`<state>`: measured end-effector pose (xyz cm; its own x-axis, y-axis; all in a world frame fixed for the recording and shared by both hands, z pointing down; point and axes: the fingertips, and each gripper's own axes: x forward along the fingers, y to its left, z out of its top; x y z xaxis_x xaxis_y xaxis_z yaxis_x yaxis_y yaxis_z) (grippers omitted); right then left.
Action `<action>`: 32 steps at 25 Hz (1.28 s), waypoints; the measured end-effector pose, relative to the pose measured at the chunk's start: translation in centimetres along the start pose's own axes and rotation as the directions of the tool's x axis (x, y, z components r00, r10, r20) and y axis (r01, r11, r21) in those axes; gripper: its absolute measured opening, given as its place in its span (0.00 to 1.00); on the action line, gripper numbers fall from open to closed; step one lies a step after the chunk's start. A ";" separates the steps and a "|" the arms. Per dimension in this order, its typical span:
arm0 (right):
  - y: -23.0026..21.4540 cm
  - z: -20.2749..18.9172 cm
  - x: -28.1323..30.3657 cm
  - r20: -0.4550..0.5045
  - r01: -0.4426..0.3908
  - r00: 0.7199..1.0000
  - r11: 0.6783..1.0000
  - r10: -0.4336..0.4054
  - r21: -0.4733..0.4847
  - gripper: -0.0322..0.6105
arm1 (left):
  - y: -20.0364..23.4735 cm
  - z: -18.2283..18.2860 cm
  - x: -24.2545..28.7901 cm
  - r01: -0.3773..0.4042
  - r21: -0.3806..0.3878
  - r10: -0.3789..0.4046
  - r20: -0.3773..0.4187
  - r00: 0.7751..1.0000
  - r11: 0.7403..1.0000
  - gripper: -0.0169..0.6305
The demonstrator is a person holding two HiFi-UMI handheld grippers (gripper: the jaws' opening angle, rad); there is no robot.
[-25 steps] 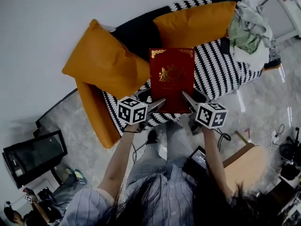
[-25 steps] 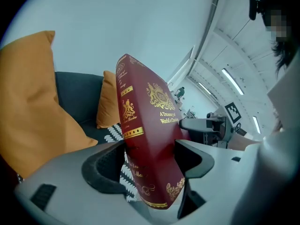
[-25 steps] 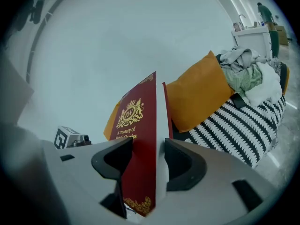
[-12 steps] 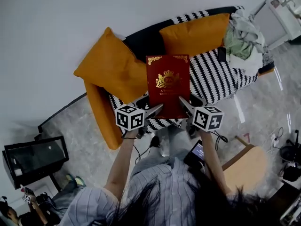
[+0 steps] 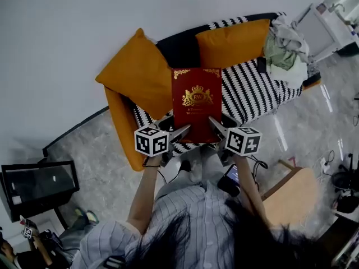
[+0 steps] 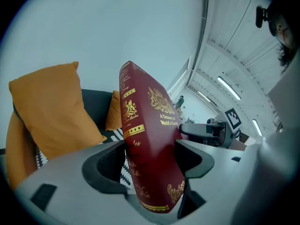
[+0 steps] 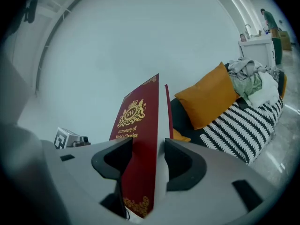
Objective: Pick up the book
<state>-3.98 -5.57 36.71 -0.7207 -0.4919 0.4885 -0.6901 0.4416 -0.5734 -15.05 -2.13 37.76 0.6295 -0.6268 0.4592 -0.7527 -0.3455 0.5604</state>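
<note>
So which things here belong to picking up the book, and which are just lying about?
In the job: red book, held up; left gripper and right gripper, jaws shut on its near end.
Lying about: two orange cushions, striped sofa, heap of clothes, monitor on the floor.

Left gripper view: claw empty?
No, the left claw is shut on the book, which stands upright between its jaws.

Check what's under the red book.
Held in the left gripper and right gripper, the red book hangs over the striped sofa cover, orange cushion at left. Patch directly beneath is hidden.
</note>
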 end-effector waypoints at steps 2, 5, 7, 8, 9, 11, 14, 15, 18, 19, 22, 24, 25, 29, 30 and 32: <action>1.9 -1.7 -0.8 0.010 0.007 1.000 1.000 -0.007 0.013 0.40 | -0.4 -1.2 -2.3 0.009 -0.001 -0.009 0.008 1.000 1.000 0.54; 3.1 -3.2 -1.5 0.017 0.022 1.000 0.999 -0.022 0.024 0.40 | -0.6 -2.2 -3.8 0.022 -0.001 -0.022 0.010 1.000 1.000 0.54; 3.8 -4.1 -2.0 0.025 0.030 0.999 0.999 -0.031 0.028 0.40 | -0.8 -2.9 -4.5 0.031 0.004 -0.031 0.008 0.999 1.000 0.54; 4.2 -4.7 -2.3 0.030 0.035 0.999 0.999 -0.036 0.031 0.40 | -1.0 -3.3 -5.0 0.036 0.006 -0.036 0.009 0.999 0.999 0.54; 4.6 -5.2 -2.7 0.035 0.040 0.999 0.999 -0.041 0.035 0.40 | -1.2 -3.7 -5.5 0.041 0.006 -0.041 0.010 0.999 0.999 0.54; 5.2 -6.3 -3.5 0.044 0.052 0.998 0.998 -0.054 0.042 0.40 | -1.6 -4.5 -6.3 0.051 0.005 -0.051 0.013 0.999 0.999 0.54; 5.9 -7.5 -4.8 0.056 0.074 0.996 0.996 -0.076 0.047 0.40 | -2.5 -5.6 -7.1 0.071 0.005 -0.071 0.011 0.997 0.997 0.54; 6.0 -7.7 -5.2 0.060 0.081 0.995 0.996 -0.084 0.048 0.40 | -2.8 -5.8 -7.2 0.078 0.005 -0.078 0.010 0.997 0.997 0.54; 6.5 -8.4 -6.4 0.071 0.098 0.992 0.994 -0.101 0.053 0.40 | -3.7 -6.4 -7.8 0.094 0.008 -0.094 0.007 0.996 0.996 0.54; 6.6 -8.8 -6.8 0.072 0.101 0.992 0.993 -0.105 0.055 0.40 | -3.9 -6.7 -8.0 0.097 0.011 -0.097 0.005 0.995 0.995 0.54; 6.9 -9.6 -7.8 0.076 0.106 0.991 0.993 -0.110 0.060 0.40 | -4.7 -7.4 -8.5 0.102 0.019 -0.102 0.001 0.995 0.995 0.54; 7.1 -9.9 -8.3 0.078 0.105 0.991 0.992 -0.110 0.063 0.40 | -5.2 -7.7 -8.7 0.102 0.017 -0.102 0.006 0.995 0.995 0.54; 7.2 -10.0 -8.5 0.079 0.104 0.991 0.992 -0.109 0.065 0.40 | -5.4 -7.8 -8.9 0.102 0.015 -0.102 0.008 0.995 0.995 0.54; 7.5 -10.9 -9.4 0.078 0.104 0.991 0.992 -0.110 0.072 0.40 | -6.1 -8.7 -9.4 0.102 0.010 -0.102 0.000 0.995 0.995 0.54; 7.5 -11.1 -9.7 0.076 0.105 0.991 0.992 -0.110 0.074 0.40 | -6.3 -8.9 -9.4 0.102 0.009 -0.102 -0.005 0.995 0.995 0.54; 7.3 -11.5 -10.2 0.072 0.104 0.991 0.991 -0.110 0.080 0.40 | -6.8 -9.4 -9.4 0.102 0.007 -0.101 -0.013 0.995 0.995 0.54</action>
<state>-2.41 11.29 35.09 -0.6339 -0.5900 0.5002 -0.7538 0.3266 -0.5701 -14.06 12.60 36.12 0.7051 -0.5793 0.4090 -0.6863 -0.4124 0.5990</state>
